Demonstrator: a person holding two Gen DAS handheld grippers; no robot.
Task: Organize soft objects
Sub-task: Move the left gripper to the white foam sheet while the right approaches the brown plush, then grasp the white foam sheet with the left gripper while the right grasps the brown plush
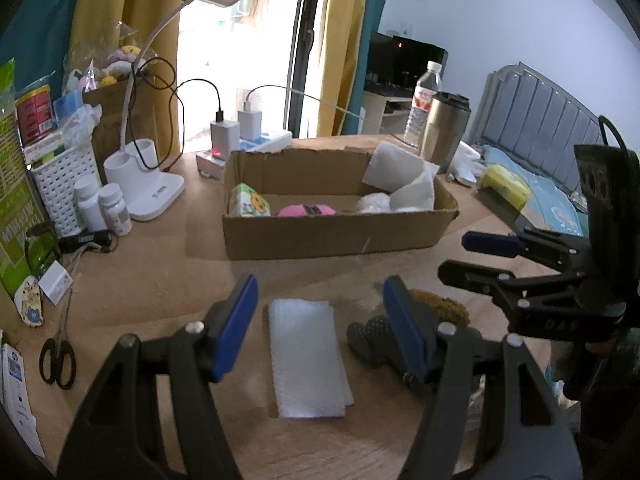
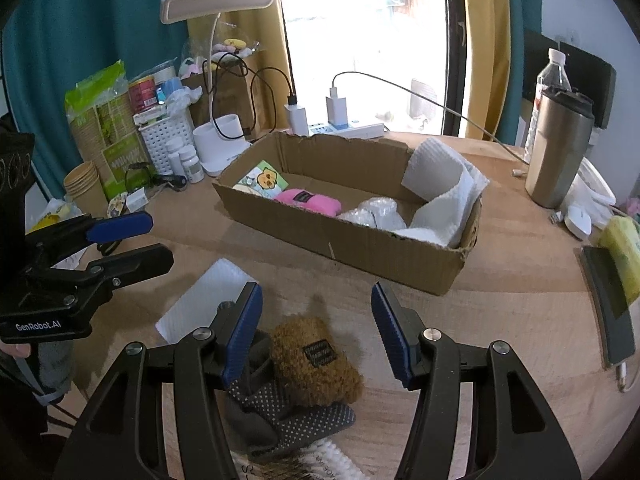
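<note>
A shallow cardboard box (image 1: 332,236) (image 2: 360,246) stands mid-table. In it lie a tissue pack (image 1: 250,200) (image 2: 266,179), a pink plush (image 1: 306,211) (image 2: 310,200), a clear plastic wad (image 2: 374,212) and white paper towel (image 1: 404,180) (image 2: 444,188). On the table in front lie a folded white cloth (image 1: 306,356) (image 2: 204,304), a brown fuzzy plush (image 2: 314,364) (image 1: 444,306) and a grey dotted glove (image 2: 288,416) (image 1: 368,338). My left gripper (image 1: 320,328) is open over the white cloth. My right gripper (image 2: 316,336) is open around the brown plush.
A desk lamp (image 1: 160,184), pill bottles (image 1: 102,208), a white basket (image 1: 64,188), scissors (image 1: 58,356) and a power strip (image 1: 256,140) crowd the left and back. A steel tumbler (image 2: 556,148), water bottle (image 2: 550,76), yellow sponge (image 2: 624,252) and phone (image 2: 608,300) stand right.
</note>
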